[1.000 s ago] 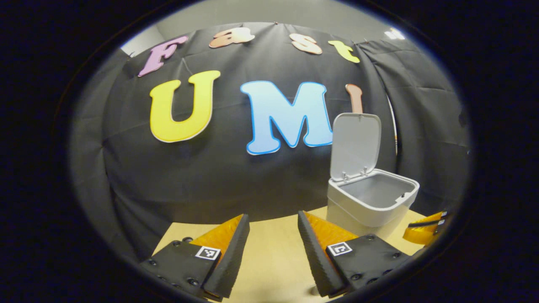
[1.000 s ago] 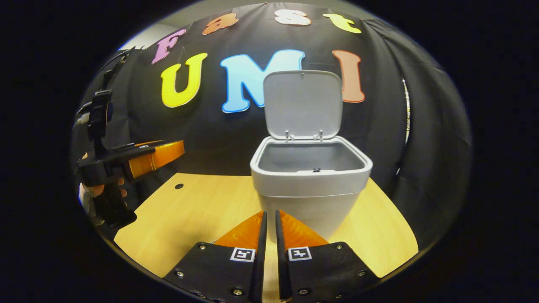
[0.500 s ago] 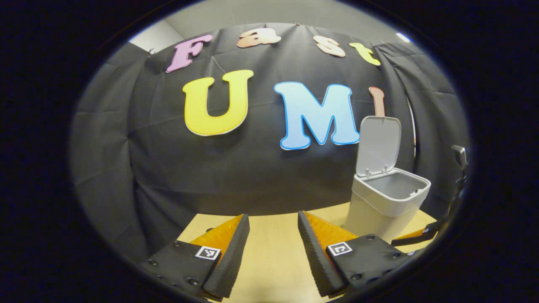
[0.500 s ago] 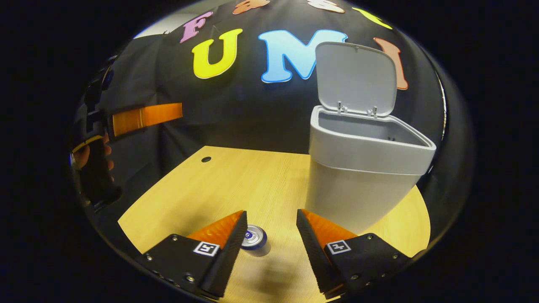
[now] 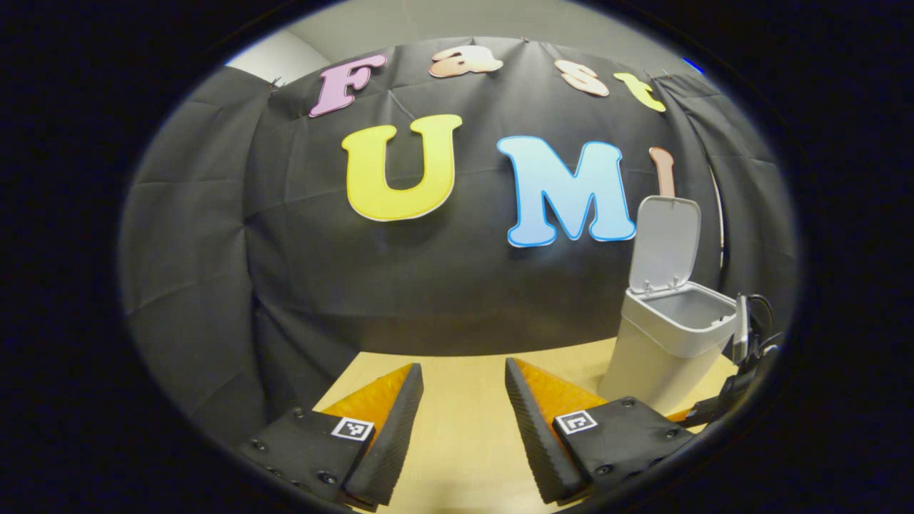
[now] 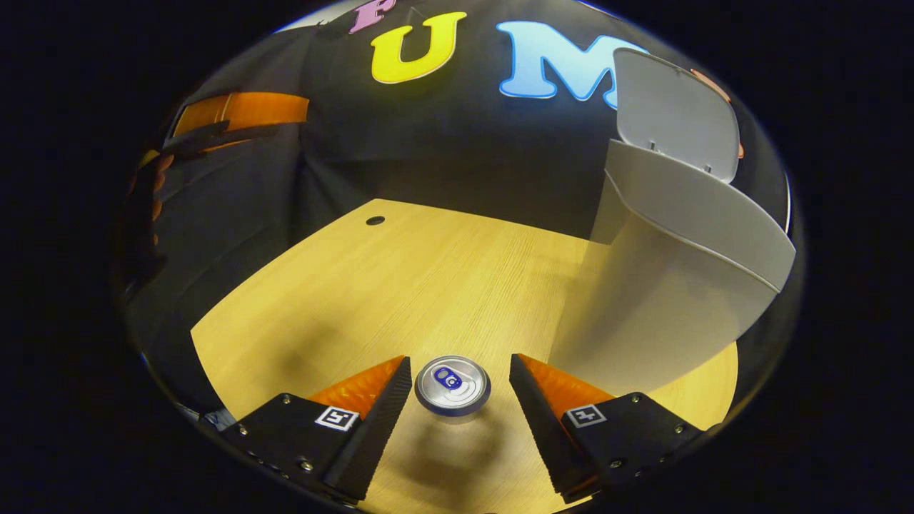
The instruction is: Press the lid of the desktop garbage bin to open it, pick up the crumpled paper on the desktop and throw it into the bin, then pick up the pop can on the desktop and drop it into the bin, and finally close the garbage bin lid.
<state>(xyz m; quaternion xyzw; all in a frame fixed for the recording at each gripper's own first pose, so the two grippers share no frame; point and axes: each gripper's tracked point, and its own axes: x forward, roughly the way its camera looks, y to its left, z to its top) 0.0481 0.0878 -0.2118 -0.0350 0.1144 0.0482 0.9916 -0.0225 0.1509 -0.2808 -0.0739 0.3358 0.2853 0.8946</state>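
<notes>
Left gripper [image 5: 463,414] hangs with fingers spread wide, holding nothing, over the table [image 5: 464,442]. Right gripper [image 6: 460,400], fingers parted, straddles the upright pop can [image 6: 452,384] without touching, beside the open garbage bin [image 6: 664,285]. That can looks light, thin-walled, slick and likely dentable, so squeeze gently at mid-body.

The garbage bin [image 6: 664,285] is a pale grey-white plastic tub with rounded corners and a thicker band around its top, narrowing slightly toward its base. It stands upright on the wooden counter [image 6: 400,285], close to the counter's far edge. Its lid [image 5: 665,239] is open, hinged at the back rim and standing nearly upright, and the grey inside of the bin [image 5: 689,308] shows below it. The pop can [image 6: 453,385] stands upright on the counter just in front of the bin's base, apart from it, with its silver top and blue pull tab facing up.
</notes>
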